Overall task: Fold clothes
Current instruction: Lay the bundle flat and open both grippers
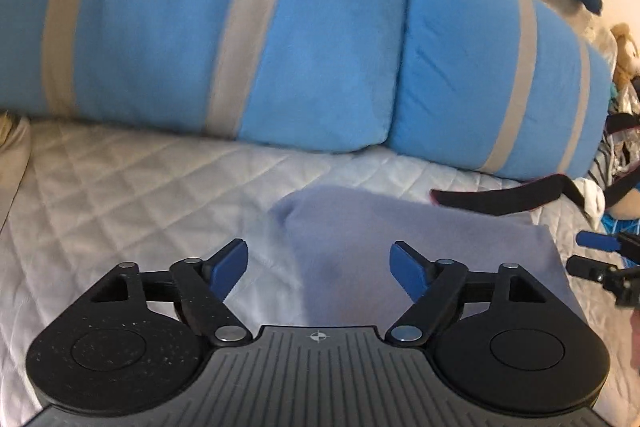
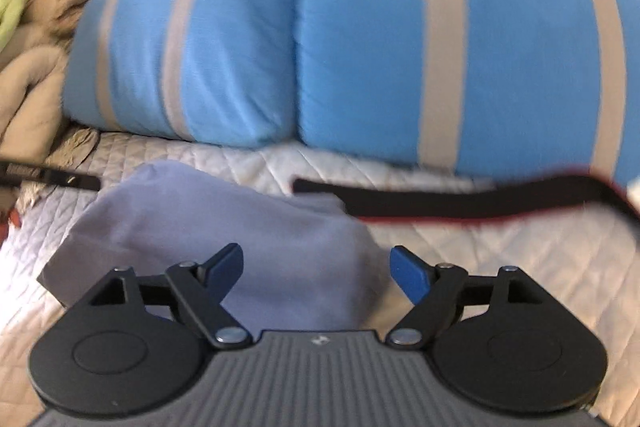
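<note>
A folded lavender-grey garment (image 1: 400,255) lies flat on the quilted bed cover (image 1: 120,187). My left gripper (image 1: 319,269) hovers over the garment's left part with its blue pads wide apart and nothing between them. In the right wrist view the same garment (image 2: 224,227) lies low and left of centre. My right gripper (image 2: 317,271) stands open above its right edge, holding nothing. The right gripper's blue fingertips (image 1: 596,241) show at the right edge of the left wrist view, beside the garment.
Two blue pillows with beige stripes (image 1: 240,27) (image 2: 360,47) block the far side of the bed. A black strap with red lining (image 1: 508,197) (image 2: 460,201) lies just past the garment. Beige and green bedding (image 2: 36,27) is heaped at far left, clutter (image 1: 616,147) at far right.
</note>
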A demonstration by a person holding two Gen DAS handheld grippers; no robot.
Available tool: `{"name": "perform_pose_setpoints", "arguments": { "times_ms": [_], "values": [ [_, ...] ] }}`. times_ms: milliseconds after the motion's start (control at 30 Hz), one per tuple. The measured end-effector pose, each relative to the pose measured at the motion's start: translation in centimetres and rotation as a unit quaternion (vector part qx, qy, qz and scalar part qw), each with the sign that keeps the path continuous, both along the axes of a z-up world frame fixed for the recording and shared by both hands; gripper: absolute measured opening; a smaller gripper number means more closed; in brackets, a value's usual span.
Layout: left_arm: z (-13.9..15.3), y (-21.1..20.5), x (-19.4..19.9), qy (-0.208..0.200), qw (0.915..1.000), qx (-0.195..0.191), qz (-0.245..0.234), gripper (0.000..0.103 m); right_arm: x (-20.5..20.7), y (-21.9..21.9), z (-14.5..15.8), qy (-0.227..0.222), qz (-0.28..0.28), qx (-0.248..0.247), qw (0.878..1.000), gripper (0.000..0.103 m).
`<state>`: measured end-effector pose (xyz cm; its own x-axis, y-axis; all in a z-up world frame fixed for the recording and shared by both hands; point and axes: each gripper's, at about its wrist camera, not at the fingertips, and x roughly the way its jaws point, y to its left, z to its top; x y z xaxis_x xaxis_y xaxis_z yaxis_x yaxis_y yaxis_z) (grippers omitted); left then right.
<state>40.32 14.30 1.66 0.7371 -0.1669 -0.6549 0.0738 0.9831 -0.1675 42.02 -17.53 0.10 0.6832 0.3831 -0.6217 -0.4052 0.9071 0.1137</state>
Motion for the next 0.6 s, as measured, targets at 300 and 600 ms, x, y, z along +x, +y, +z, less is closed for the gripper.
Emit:
{"name": "perform_pose_setpoints", "arguments": {
  "times_ms": [300,600],
  "values": [
    [-3.1,-5.6,5.1,-0.019,0.9990,0.041,0.004,0.079,5.2,5.6,-3.4,-0.004,-0.064,-0.003,0.998,0.084],
    [-6.9,-4.0,6.6,-0.035,0.9994,-0.003,0.006,0.084,8.8,2.8,-7.7,0.053,-0.128,0.033,0.990,0.090]
  ]
}}
